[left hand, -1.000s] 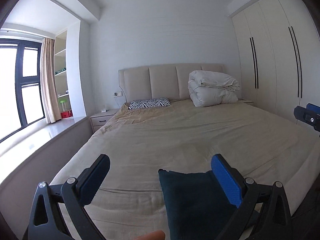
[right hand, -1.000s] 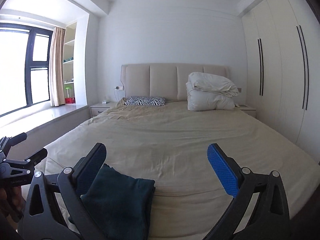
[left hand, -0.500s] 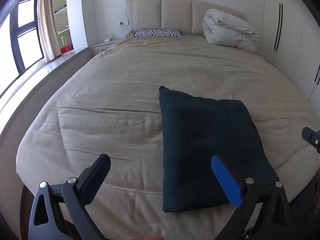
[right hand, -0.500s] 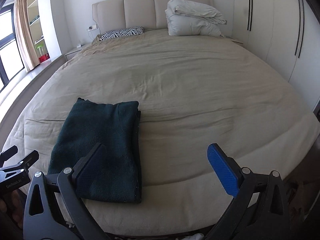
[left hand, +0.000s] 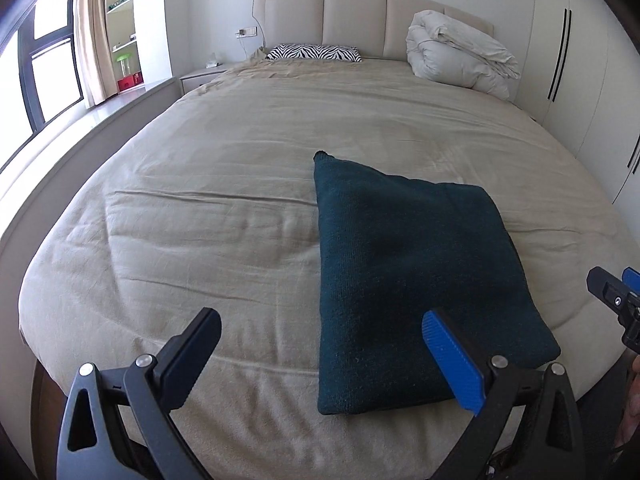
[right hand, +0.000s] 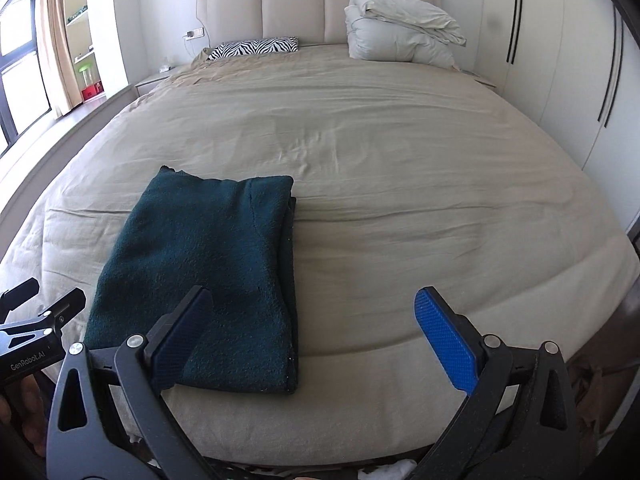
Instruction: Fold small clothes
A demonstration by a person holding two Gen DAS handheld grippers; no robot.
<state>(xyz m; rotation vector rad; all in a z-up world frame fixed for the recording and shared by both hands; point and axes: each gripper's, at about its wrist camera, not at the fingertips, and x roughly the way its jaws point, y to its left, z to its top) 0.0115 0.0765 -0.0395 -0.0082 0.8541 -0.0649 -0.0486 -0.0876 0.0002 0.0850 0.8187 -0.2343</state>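
Zebra pillow [left hand: 314,52], rolled duvet [left hand: 460,56]

"GenRobot.AI" on left gripper [right hand: 42,312]

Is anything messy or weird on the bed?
Nothing much. The dark green garment lies folded flat near the foot of the bed; one far corner pokes out a bit. The white duvet sits bundled by the headboard. Both grippers are open and empty.

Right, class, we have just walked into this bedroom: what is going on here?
A person holds a pair of tongs in each hand above the near edge of a bed. A dark green garment lies folded flat on the beige cover. The left tongs and right tongs are both open and hold nothing, and neither touches the cloth.
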